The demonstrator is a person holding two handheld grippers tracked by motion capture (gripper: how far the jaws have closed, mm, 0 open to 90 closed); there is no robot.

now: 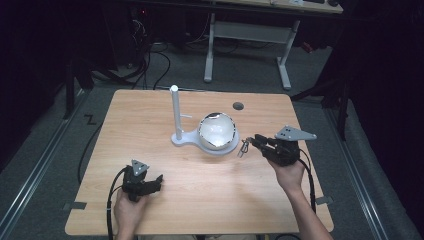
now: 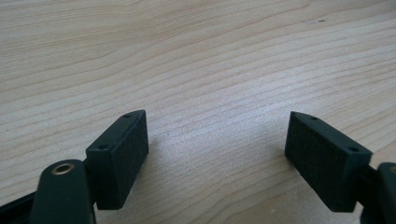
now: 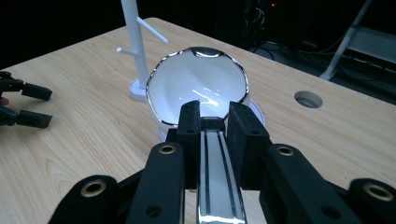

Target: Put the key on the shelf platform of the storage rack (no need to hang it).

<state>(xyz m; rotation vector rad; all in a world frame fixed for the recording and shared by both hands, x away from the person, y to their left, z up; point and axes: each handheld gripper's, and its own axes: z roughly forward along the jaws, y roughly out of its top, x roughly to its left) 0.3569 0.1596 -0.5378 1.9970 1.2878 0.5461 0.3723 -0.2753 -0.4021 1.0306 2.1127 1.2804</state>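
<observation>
A white stand (image 1: 175, 112) with a tall post and side pegs rises mid-table. On its round base rests a glossy white bowl (image 1: 216, 130) with a dark rim, tilted toward me; both appear in the right gripper view, the stand (image 3: 133, 42) behind the bowl (image 3: 196, 84). My right gripper (image 1: 254, 140) is just right of the bowl, shut on a shiny metal band (image 3: 219, 186). In the high view a small metal piece (image 1: 243, 148) dangles at its tip. Between the jaws of the right gripper (image 3: 212, 112) the band points at the bowl. My left gripper (image 1: 159, 181) rests low on the table, open and holding nothing (image 2: 217, 135).
A round grommet hole (image 1: 238, 106) sits near the table's far edge, also behind the bowl as a hole (image 3: 308, 99). Beyond the table stand a white desk frame (image 1: 247, 30) and floor cables. The left gripper (image 3: 23, 102) shows far left in the right gripper view.
</observation>
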